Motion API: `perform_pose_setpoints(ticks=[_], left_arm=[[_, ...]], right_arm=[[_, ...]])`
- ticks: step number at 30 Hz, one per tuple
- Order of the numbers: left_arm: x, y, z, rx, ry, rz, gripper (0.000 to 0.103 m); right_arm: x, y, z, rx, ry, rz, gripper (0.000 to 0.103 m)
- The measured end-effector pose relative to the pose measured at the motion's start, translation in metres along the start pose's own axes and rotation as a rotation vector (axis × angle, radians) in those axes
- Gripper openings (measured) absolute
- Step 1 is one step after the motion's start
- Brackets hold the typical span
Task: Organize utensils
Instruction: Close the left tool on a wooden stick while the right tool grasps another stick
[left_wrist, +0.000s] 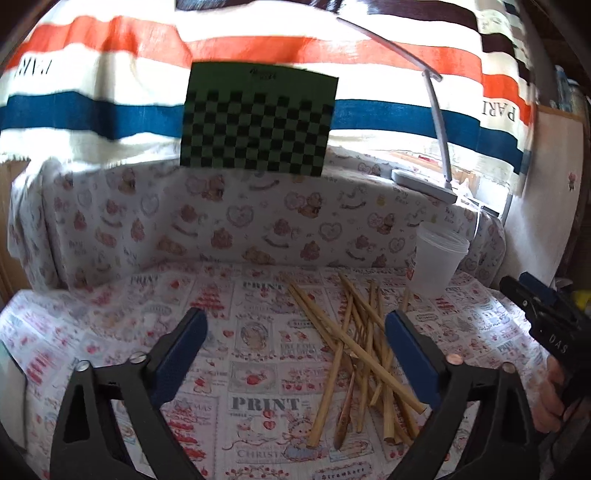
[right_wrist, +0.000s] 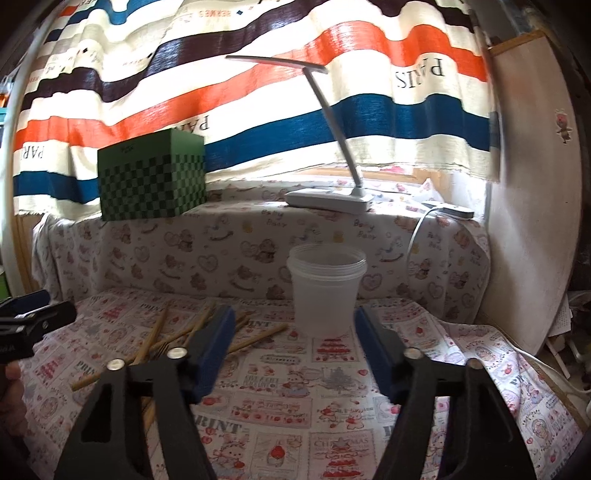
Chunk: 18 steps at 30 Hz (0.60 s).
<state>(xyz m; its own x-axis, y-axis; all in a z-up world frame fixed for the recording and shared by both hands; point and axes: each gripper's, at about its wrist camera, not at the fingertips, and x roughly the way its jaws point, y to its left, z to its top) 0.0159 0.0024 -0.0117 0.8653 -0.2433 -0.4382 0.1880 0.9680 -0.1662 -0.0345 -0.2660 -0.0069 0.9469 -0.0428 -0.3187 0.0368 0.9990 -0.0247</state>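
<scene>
Wooden chopsticks (left_wrist: 364, 354) are lying crossed near-left of the plastic cup (right_wrist: 325, 291); I'm holding both claws, left (left_wrist: 295, 354) and right (right_wrist: 295, 354), released. Light, stiff, rolling: I'd be pinching mid-shaft.

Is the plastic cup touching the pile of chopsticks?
Apart. In the right wrist view, patterned cloth shows between the plastic cup and the nearest tip of the chopsticks.

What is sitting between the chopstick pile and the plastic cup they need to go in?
Nothing visible. Only bare tablecloth separates the chopsticks from the upright, open cup, and both the left gripper and right gripper are open and empty.
</scene>
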Motion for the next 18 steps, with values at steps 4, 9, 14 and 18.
perform_pose_setpoints(ticks=[4,9,14,18], left_arm=[[0.004,0.012,-0.001,-0.061,0.019,0.006,0.081],[0.009,0.019,0.000,-0.068,0.061,0.038,0.050],[0.014,0.031,0.000,-0.111,0.082,0.064,0.050],[0.013,0.031,0.002,-0.084,0.073,0.119,0.063]], right_arm=[[0.003,-0.002,0.004,0.006,0.030,0.057,0.043],[0.020,-0.029,0.017,0.207,0.143,0.207,0.022],[0.045,-0.013,0.049,0.243,0.282,0.314,0.021],[0.068,0.026,0.052,0.188,0.343,0.335,0.021]])
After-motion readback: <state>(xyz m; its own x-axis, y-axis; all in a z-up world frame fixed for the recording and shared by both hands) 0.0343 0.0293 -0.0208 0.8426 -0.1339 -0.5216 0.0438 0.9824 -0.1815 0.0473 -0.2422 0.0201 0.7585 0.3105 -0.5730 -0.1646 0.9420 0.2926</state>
